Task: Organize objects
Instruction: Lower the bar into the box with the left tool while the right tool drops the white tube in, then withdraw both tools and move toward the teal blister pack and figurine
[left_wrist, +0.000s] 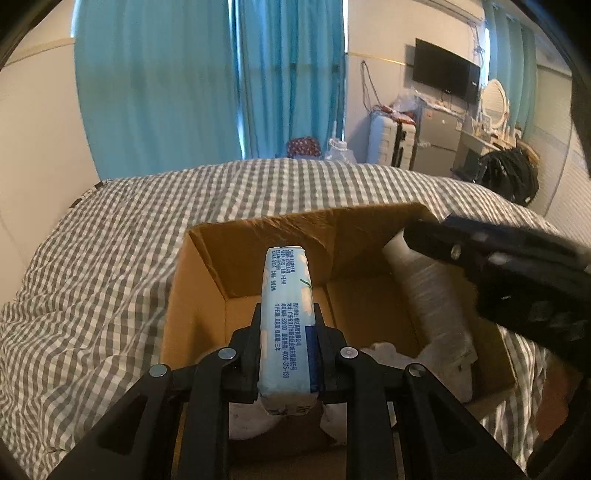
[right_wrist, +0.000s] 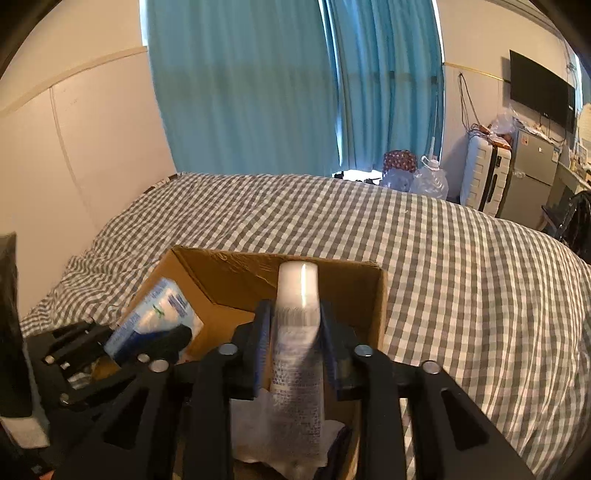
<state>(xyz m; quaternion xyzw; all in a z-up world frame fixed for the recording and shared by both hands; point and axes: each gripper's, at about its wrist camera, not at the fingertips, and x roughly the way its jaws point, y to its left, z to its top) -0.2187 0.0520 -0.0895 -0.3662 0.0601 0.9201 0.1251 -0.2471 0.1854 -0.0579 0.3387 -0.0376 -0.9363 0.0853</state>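
Over the cardboard box (left_wrist: 207, 280) on the bed (left_wrist: 110, 236), the left hand-held gripper (left_wrist: 286, 321) clamps a tissue pack (left_wrist: 286, 314); the right hand-held gripper (right_wrist: 297, 325) stands slightly apart around a white bottle (right_wrist: 297, 332).

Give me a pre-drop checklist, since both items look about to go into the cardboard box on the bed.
1. Left gripper clamped on the pale blue tissue pack: ok.
2. Pack above the open brown cardboard box: ok.
3. White plastic bottle between the right gripper fingers: ok.
4. Right pads pressing the bottle: not ok, small gaps show.
5. Bottle over the box: ok.
6. Bare box floor beneath: cannot tell.
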